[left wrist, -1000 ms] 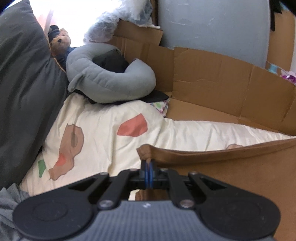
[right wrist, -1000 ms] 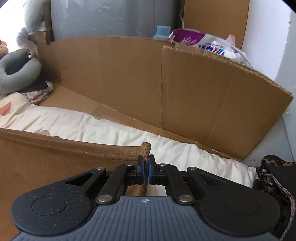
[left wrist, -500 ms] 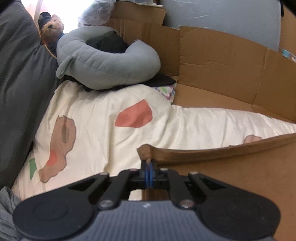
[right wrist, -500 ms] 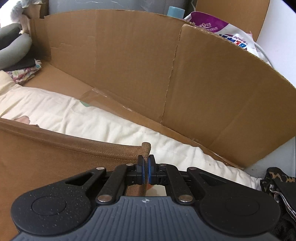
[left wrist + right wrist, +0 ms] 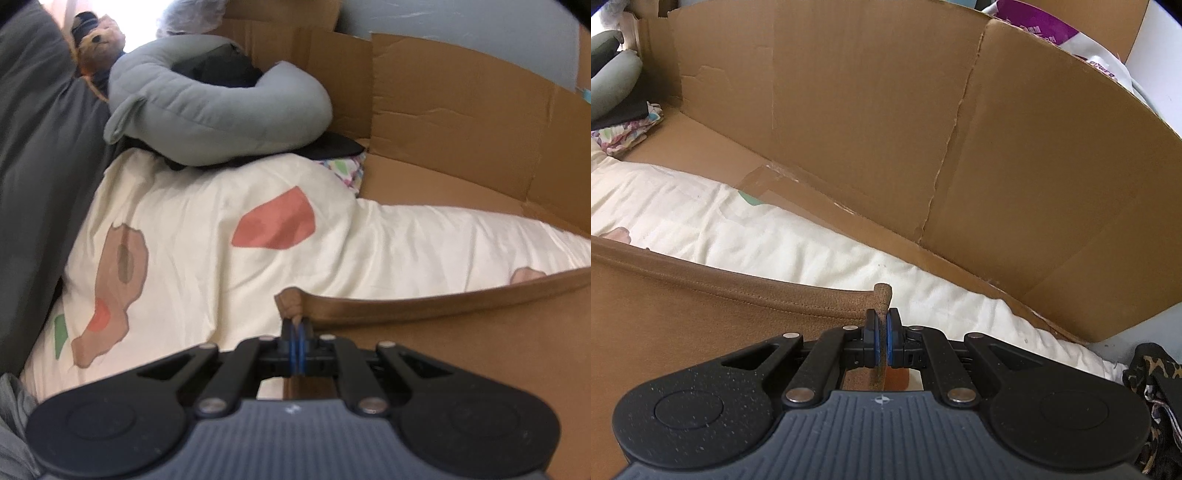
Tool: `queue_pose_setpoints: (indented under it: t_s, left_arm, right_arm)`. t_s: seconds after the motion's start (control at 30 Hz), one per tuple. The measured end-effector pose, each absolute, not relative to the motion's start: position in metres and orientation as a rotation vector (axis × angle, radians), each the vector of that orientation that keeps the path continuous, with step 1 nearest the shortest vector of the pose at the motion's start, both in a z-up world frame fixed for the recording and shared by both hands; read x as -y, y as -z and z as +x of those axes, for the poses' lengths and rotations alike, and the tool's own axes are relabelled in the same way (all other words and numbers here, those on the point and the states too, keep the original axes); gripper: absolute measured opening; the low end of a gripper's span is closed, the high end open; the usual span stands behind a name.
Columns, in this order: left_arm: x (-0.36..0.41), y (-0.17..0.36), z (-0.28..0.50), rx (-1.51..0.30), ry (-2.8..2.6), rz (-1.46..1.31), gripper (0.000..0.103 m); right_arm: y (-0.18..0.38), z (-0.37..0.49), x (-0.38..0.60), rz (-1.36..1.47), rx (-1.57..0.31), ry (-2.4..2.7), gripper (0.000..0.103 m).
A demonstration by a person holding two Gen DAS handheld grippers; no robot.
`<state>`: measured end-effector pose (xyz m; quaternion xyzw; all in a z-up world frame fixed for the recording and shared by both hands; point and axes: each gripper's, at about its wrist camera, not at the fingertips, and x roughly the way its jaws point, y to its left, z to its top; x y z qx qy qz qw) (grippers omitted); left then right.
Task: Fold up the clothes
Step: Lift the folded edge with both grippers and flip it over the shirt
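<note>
While both grippers pinch a corner each, the brown garment (image 5: 461,332) hangs stretched between them over the bed. Left gripper (image 5: 296,328) is clamped tight, blue pads together on the garment's left top corner, a small bunch of cloth poking up just past the pads. Right gripper (image 5: 882,325) is likewise closed hard on the right top corner, a thin strip of brown cloth (image 5: 701,314) pressed between its pads and a nub sticking up above them. Hem runs taut from one corner to the other, stitching visible in the right view. Rest of the garment drops below the hem toward the cameras; its lower edge is out of view.

Under and beyond it, cream quilt (image 5: 207,236) with red, brown and green patches covers the bed. Dark grey cushion (image 5: 33,155) lines the quilt's left edge. Leopard-print fabric (image 5: 1152,384) sits at the near right corner, partly cut off.

Cardboard wall (image 5: 886,122) stands along the far edge of the quilt, creased and torn at one fold. At the far left corner a grey U-shaped pillow (image 5: 218,110) lies on black cloth (image 5: 332,149), a floral fabric (image 5: 343,170) just beside. Teddy bear (image 5: 98,40) sits behind the pillow. Purple-and-white bag (image 5: 1071,37) shows above the cardboard, far right.
</note>
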<state>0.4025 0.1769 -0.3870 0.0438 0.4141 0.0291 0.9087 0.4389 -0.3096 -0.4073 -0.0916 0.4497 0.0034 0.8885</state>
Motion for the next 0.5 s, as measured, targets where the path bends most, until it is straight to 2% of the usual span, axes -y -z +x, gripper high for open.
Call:
queue_pose_setpoints:
  t_s: [0.37,0.5]
  left_arm:
    - [-0.171,0.408,0.417,-0.911,-0.077,0.11,0.003]
    - [-0.167,0.409,0.413,-0.932,-0.091,0.136,0.015]
  right_arm:
    - [0.428,0.456,0.305,-0.201,-0.984,-0.004,0.002]
    - [0.432,0.453,0.303,-0.217,-1.047,-0.04,0.005]
